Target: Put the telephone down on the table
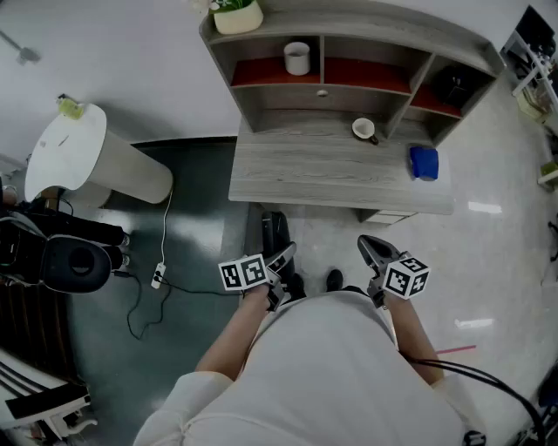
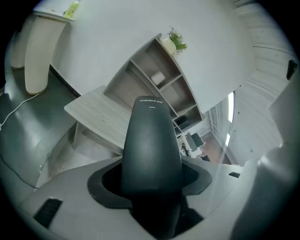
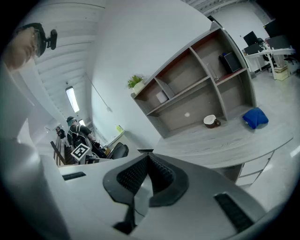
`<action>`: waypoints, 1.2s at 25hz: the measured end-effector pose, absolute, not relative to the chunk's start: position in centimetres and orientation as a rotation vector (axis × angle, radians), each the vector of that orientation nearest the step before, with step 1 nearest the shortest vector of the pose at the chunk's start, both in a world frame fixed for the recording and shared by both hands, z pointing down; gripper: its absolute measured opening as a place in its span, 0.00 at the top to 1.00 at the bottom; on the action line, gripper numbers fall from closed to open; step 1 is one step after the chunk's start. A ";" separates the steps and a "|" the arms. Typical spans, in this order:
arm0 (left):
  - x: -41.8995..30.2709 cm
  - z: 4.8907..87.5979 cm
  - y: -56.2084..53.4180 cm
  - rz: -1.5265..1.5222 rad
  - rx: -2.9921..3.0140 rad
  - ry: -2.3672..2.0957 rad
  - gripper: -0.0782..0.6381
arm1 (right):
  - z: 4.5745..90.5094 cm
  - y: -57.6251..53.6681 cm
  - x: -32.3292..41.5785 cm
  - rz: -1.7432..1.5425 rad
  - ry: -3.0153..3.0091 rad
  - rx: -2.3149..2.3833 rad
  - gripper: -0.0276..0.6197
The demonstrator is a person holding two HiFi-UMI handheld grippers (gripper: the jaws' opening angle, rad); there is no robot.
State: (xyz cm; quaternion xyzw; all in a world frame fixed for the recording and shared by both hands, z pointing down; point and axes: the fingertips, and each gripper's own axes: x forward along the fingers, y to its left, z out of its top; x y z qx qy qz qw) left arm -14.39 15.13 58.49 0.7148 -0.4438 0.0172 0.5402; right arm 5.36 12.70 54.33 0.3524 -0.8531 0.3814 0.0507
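A black telephone handset (image 1: pixel 275 232) sticks out forward from my left gripper (image 1: pixel 281 261), which is shut on it low in front of the person's body. In the left gripper view the telephone (image 2: pixel 151 145) fills the space between the jaws and points at the grey wooden table (image 2: pixel 101 115). The table (image 1: pixel 340 179) lies just ahead, a short way beyond the handset's tip. My right gripper (image 1: pixel 377 253) hangs beside it at the right, jaws closed together with nothing in them; its tips (image 3: pixel 146 157) meet in the right gripper view.
On the table stand a cup (image 1: pixel 364 130) and a blue cloth (image 1: pixel 424 162), below a shelf unit with a white mug (image 1: pixel 297 58) and a plant pot (image 1: pixel 237 15). To the left are a white pedestal (image 1: pixel 87 157), a floor cable (image 1: pixel 158 275) and a black chair (image 1: pixel 70 261).
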 end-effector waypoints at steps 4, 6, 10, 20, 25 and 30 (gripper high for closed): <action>-14.2 58.4 15.2 0.036 1.701 -1.054 0.49 | 54.5 12.9 5.4 1.165 -2.600 1.073 0.93; -14.1 58.3 15.3 0.033 1.699 -1.054 0.49 | 54.5 12.9 5.3 1.169 -2.600 1.068 0.93; -13.9 58.4 15.6 0.038 1.697 -1.056 0.49 | 54.6 13.2 5.1 1.176 -2.603 1.050 0.93; -12.3 58.9 15.9 0.035 1.674 -1.084 0.49 | 54.9 12.9 7.5 1.228 -2.603 1.056 0.93; -10.7 59.4 15.9 0.016 1.641 -1.101 0.49 | 55.6 12.8 9.5 1.248 -2.589 1.029 0.93; -8.6 59.6 15.7 0.015 1.632 -1.118 0.49 | 56.0 12.5 11.3 1.247 -2.585 0.988 0.93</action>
